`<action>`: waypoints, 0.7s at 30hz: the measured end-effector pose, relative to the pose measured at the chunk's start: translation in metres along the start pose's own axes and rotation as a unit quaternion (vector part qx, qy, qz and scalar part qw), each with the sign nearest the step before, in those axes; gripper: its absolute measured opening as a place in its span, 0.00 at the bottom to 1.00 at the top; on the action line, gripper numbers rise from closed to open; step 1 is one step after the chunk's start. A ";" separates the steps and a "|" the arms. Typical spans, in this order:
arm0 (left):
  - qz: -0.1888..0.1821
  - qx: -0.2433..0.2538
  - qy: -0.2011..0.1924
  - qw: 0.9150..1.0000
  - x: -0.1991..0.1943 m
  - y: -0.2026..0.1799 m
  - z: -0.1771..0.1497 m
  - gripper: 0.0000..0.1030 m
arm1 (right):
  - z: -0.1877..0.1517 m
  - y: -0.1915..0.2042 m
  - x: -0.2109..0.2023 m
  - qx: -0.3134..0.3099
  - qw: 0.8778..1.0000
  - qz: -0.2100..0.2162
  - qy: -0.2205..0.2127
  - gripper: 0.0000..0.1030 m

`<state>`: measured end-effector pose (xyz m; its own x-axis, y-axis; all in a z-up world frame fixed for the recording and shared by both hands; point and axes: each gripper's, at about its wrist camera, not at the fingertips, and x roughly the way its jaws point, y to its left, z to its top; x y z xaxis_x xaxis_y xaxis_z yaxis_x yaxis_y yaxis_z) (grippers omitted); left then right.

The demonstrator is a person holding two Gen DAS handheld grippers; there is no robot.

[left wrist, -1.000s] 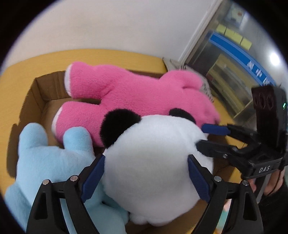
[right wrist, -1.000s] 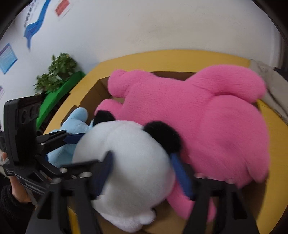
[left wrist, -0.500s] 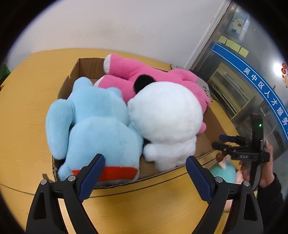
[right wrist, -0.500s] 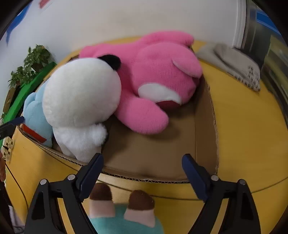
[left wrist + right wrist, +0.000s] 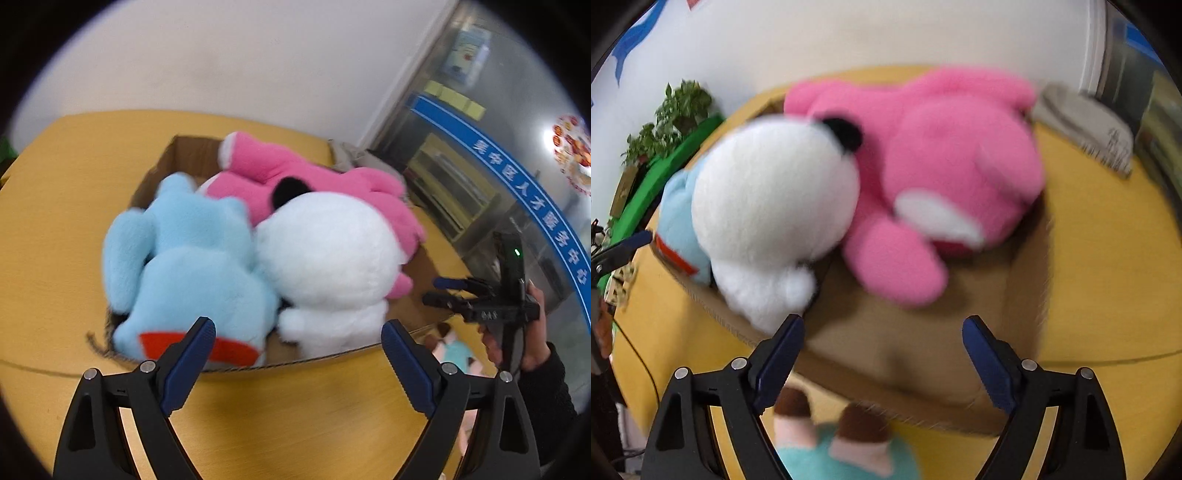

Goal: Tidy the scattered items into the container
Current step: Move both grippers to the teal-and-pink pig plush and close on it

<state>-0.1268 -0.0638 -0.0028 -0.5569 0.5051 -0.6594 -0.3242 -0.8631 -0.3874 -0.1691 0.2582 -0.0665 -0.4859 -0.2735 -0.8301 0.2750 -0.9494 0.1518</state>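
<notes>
1. Both your tongs stood wide apart and held nothing: the left gripper (image 5: 298, 341) hung short of the cardboard box (image 5: 334, 359), the right gripper (image 5: 882, 338) over its near wall.
2. Three toys lay inside already: blue plush (image 5: 184, 266), white plush (image 5: 325, 266) and pink plush (image 5: 945, 166).
3. One teal plush (image 5: 846, 458) remained outside, directly beneath your right tongs, touching the box wall.
4. Bare floor showed in the box ahead of your right tongs; I judged room enough there.

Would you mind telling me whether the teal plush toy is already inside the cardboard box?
No, the teal toy lies on the table outside the box, just in front of its near wall, below the right gripper.
</notes>
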 end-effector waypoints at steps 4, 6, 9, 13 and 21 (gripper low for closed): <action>-0.043 0.061 0.033 0.997 0.034 -0.039 0.010 0.90 | 0.029 -0.021 -0.013 0.017 0.999 -0.010 -0.047 0.87; -0.057 0.080 0.057 0.994 0.056 -0.051 0.008 0.90 | 0.045 -0.033 0.006 0.020 0.999 -0.009 -0.027 0.82; -0.058 0.082 0.089 0.991 0.083 -0.052 -0.001 0.90 | 0.056 -0.039 0.041 0.010 0.999 -0.035 0.004 0.71; -0.040 0.089 0.111 0.989 0.103 -0.046 -0.014 0.89 | 0.073 -0.048 0.056 0.025 0.998 -0.053 -0.017 0.75; -0.042 0.068 0.102 0.992 0.100 -0.034 -0.008 0.89 | 0.085 -0.050 0.065 0.031 0.997 -0.068 -0.026 0.90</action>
<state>-0.1653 0.0163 -0.0607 -0.3619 0.5526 -0.7508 -0.4698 -0.8037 -0.3651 -0.2852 0.2750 -0.0828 -0.5587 -0.1482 -0.8160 0.1534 -0.9854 0.0740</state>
